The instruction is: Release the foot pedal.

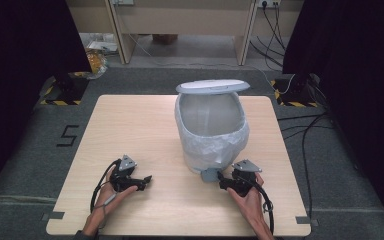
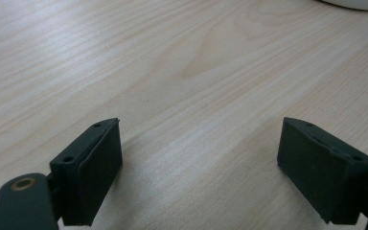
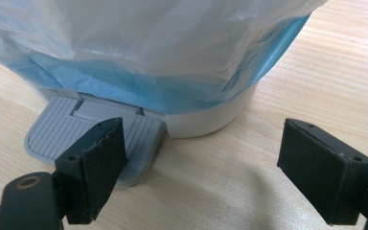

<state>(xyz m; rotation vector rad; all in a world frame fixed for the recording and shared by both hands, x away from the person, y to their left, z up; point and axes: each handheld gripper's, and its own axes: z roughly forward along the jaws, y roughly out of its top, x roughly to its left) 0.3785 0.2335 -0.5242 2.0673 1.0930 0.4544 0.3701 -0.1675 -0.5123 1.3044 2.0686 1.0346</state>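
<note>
My right gripper point(image 3: 201, 167), fingers wide and empty, sits just before the pedal point(image 3: 93, 139) at the bin's point(image 1: 211, 127) near base. The pedal lies under my left-hand finger; the lid point(image 1: 212, 86) stands raised. My left gripper point(image 2: 199, 167), also wide, rests well apart on the surface point(image 1: 145, 130).

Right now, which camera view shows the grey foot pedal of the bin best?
The right gripper view: the pedal is close, its ribbed top clear, with one jaw over its edge. In the high view the pedal is a small grey tab at the bin's base. The left gripper view gives bare table.
</note>
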